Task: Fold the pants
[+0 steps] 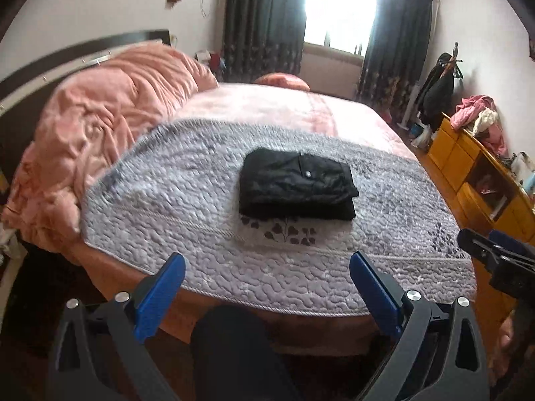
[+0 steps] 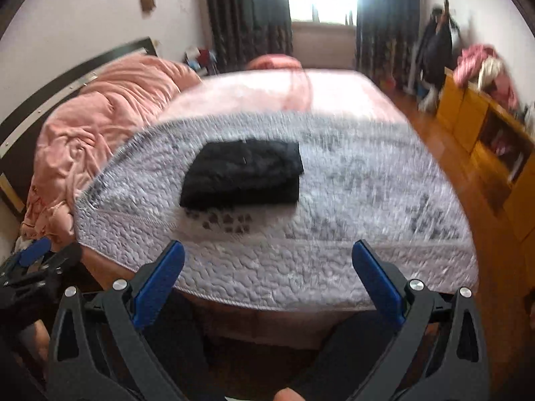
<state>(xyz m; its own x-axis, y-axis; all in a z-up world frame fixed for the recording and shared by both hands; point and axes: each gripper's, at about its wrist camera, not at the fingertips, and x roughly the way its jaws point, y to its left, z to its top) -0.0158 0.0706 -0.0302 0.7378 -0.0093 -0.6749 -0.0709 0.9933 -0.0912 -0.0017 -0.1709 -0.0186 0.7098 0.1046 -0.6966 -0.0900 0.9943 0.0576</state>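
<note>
Pants (image 1: 297, 183) lie folded mid-quilt (image 1: 187, 200), clear of bed edges; left tool (image 1: 267, 264) and right tool (image 2: 268, 250) both spread, empty.

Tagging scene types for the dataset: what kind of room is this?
A home bedroom: a large bed with a quilted cover and a bunched pink duvet, a curtained window, and a yellow dresser piled with clothes. The folded black pants lie on the bed.

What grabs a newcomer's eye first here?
The black folded pants, a neat dark block on the grey quilted bedspread near the foot of the bed. Next, the bunched pink duvet heaped at the left by the headboard. In front, the left gripper and right gripper stand wide open and empty, short of the bed.
</note>
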